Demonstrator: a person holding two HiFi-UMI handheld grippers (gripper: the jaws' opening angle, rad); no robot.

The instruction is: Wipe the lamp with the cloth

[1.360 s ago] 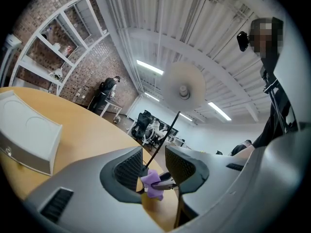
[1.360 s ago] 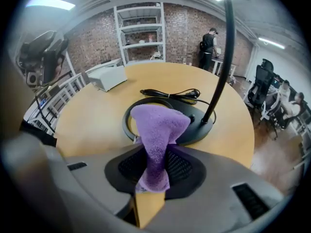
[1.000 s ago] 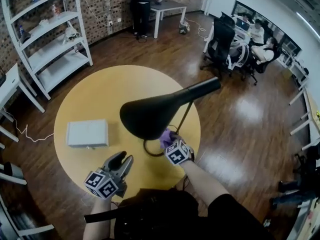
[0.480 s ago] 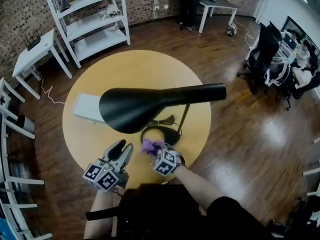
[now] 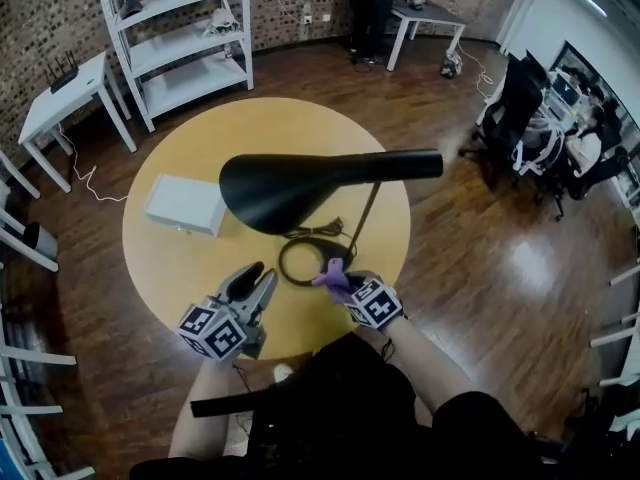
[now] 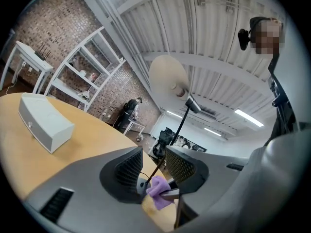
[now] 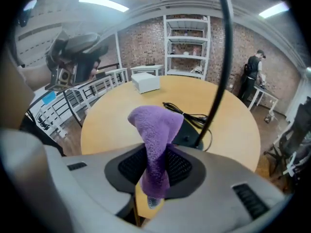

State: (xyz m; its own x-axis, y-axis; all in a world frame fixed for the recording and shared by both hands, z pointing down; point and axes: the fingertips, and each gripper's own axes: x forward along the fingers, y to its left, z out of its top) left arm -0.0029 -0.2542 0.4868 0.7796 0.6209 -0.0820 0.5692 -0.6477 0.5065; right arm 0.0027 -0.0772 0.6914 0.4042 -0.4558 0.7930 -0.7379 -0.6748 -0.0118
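The lamp head (image 5: 300,183) lies crosswise, wide end left; right hand-held gripper (image 5: 337,281) pinches cloth (image 7: 155,130), left hand-held gripper (image 5: 257,284) spread.

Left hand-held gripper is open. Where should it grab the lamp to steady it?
Probably the thin stem, low near the base, approached level from the left hand-held gripper side. It is a narrow, slanted rod the jaws can span; the shade is far too wide.
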